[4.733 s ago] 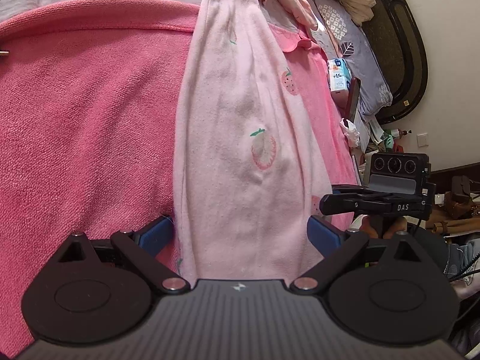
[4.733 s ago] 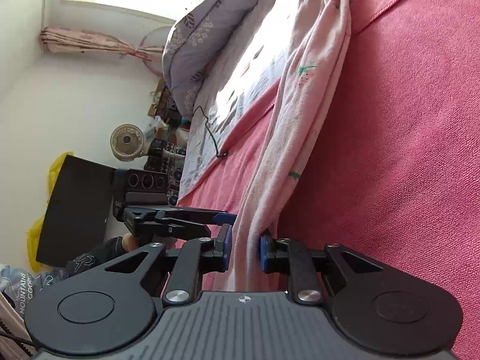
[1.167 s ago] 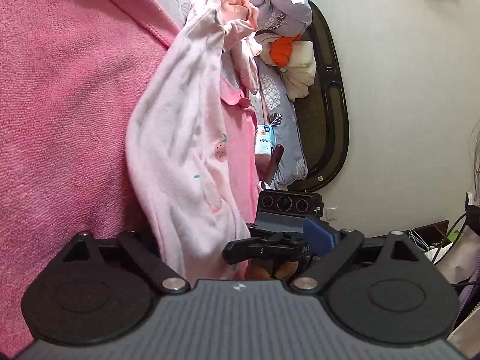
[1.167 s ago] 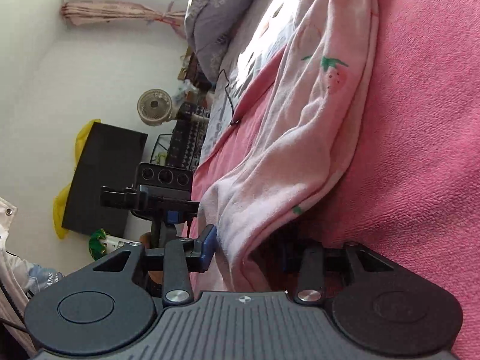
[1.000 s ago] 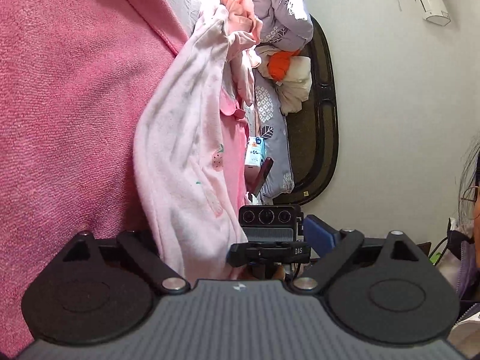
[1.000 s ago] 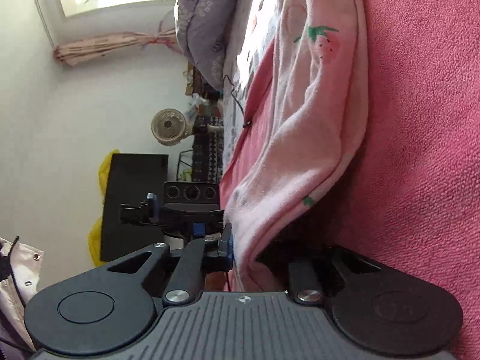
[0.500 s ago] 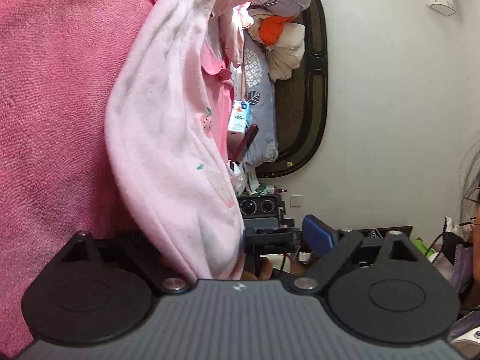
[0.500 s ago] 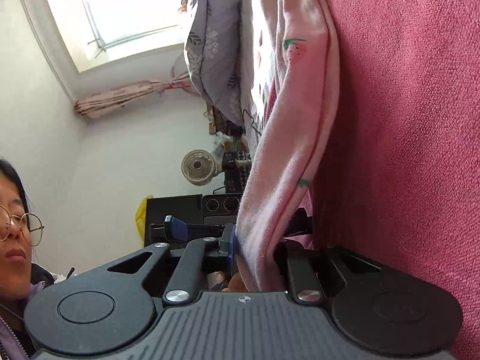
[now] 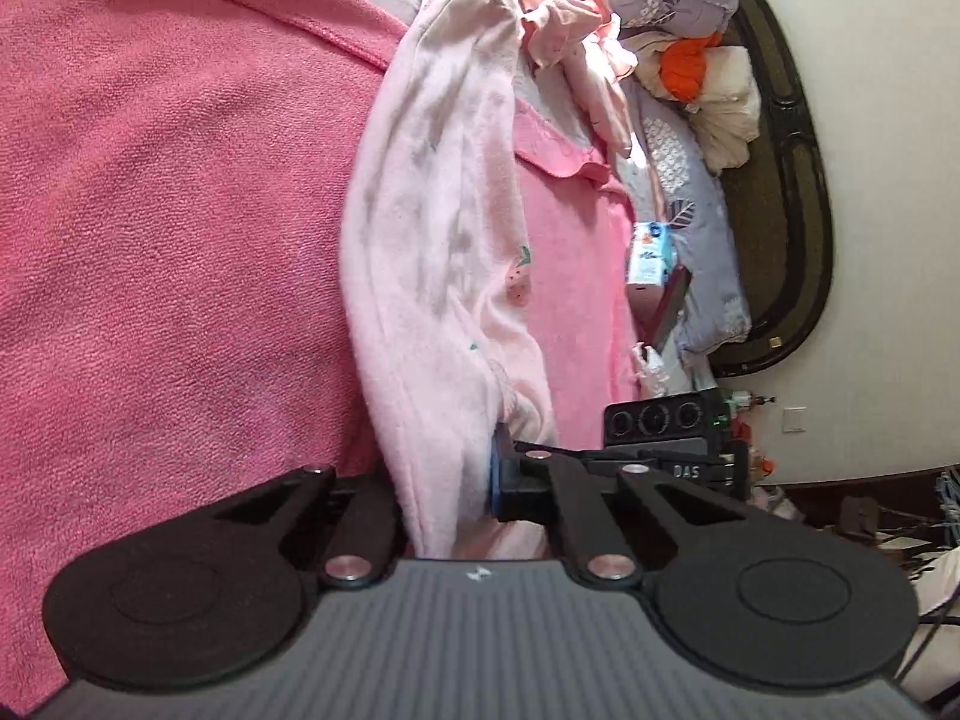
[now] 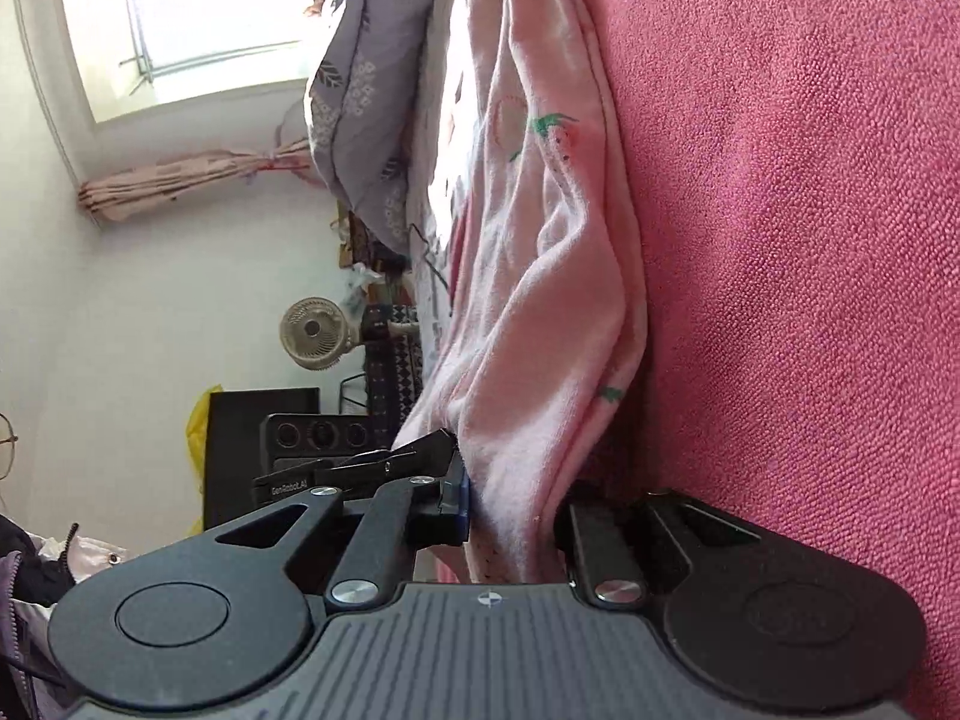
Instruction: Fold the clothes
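Pink garment (image 9: pixel 432 276) fills both jaws; blanket (image 9: pixel 168 228) alongside.

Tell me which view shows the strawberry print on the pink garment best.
The right wrist view: a strawberry with green leaves lies unobstructed on the pink garment. The left wrist view shows only a small one at a fold's edge, partly hidden.

The pale pink garment (image 9: pixel 438 276), printed with small strawberries and green leaves, lies bunched into a long, narrow, rumpled band running from near to far. Its near end is gathered into thick folds, while the far end trails toward a heap of other pink clothes, perhaps touching them. In the right wrist view the garment (image 10: pixel 540 312) hangs in soft vertical creases.
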Tool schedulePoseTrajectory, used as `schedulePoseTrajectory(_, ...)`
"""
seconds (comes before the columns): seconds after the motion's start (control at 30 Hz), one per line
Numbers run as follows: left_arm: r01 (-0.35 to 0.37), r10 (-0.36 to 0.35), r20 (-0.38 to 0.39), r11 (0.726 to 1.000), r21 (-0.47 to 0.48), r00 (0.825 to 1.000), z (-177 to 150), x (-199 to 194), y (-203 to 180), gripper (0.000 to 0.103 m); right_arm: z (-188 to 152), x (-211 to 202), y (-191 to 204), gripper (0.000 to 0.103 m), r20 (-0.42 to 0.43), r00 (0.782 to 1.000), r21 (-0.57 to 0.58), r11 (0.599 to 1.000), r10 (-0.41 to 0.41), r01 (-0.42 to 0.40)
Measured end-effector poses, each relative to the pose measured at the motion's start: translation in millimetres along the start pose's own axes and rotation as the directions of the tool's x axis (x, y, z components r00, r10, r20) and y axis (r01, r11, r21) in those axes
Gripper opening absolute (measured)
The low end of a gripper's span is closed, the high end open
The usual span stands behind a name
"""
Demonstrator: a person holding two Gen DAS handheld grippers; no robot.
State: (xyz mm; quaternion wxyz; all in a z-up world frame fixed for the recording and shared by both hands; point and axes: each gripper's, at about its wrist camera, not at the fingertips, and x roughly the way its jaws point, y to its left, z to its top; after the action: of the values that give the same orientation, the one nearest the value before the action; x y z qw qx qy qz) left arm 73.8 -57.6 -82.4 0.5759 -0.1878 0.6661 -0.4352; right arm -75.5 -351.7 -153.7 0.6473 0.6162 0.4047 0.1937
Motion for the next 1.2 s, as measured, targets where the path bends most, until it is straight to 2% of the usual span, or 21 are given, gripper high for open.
schedulePoseTrajectory(0.1,-0.089,0.090,0.017,0.995,-0.055,0.996,-3,-1,5,0.005,-1,-6,6,0.012,0.008,0.993,-0.017,0.993,-0.116,0.117)
schedulePoseTrajectory(0.23,-0.102,0.107,0.053,0.991,-0.086,0.993,0,-10,10,0.005,-4,-7,16,0.009,0.008,0.979,-0.021,0.978,-0.206,0.206)
schedulePoseTrajectory(0.3,-0.092,0.099,0.065,0.991,-0.097,0.993,2,-16,13,0.005,-7,-10,19,0.009,0.007,0.978,-0.013,0.978,-0.209,0.209)
schedulePoseTrajectory(0.4,-0.011,0.023,0.087,0.991,-0.136,0.996,0,-26,18,0.004,-10,-16,22,0.008,0.010,0.988,0.013,0.988,-0.155,0.155)
schedulePoseTrajectory(0.5,0.151,-0.127,0.123,0.966,-0.208,0.984,-1,-41,25,0.004,-13,-15,26,0.008,0.028,0.999,0.081,0.996,-0.044,0.041)
schedulePoseTrajectory(0.57,0.244,-0.213,0.150,0.942,-0.229,0.965,-5,-54,25,0.004,-16,-12,30,0.008,0.050,0.997,0.134,0.989,0.055,-0.061)
schedulePoseTrajectory(0.63,0.351,-0.318,0.168,0.908,-0.228,0.933,-11,-70,20,0.004,-21,-10,35,0.008,0.069,0.987,0.180,0.971,0.147,-0.158)
schedulePoseTrajectory(0.67,0.379,-0.346,0.177,0.899,-0.218,0.921,-13,-80,14,0.004,-24,-10,40,0.008,0.076,0.980,0.191,0.962,0.185,-0.197)
schedulePoseTrajectory(0.87,0.423,-0.380,0.259,0.896,-0.136,0.888,-26,-150,-37,0.004,-34,-11,96,0.008,0.090,0.924,0.222,0.896,0.373,-0.384)
schedulePoseTrajectory(0.93,0.422,-0.380,0.295,0.902,-0.093,0.877,-23,-177,-61,0.004,-31,-16,125,0.008,0.084,0.903,0.200,0.881,0.421,-0.429)
schedulePoseTrajectory(1.0,0.407,-0.380,0.319,0.913,-0.020,0.868,-14,-206,-92,0.004,-16,-22,171,0.008,0.055,0.892,0.115,0.885,0.448,-0.452)
schedulePoseTrajectory(1.13,0.328,-0.357,0.386,0.934,0.142,0.850,21,-255,-160,0.005,28,-36,266,0.008,-0.003,0.893,-0.105,0.888,0.449,-0.447)
schedulePoseTrajectory(1.2,0.274,-0.347,0.431,0.936,0.223,0.833,43,-277,-194,0.005,58,-41,319,0.008,-0.017,0.911,-0.260,0.878,0.411,-0.401)
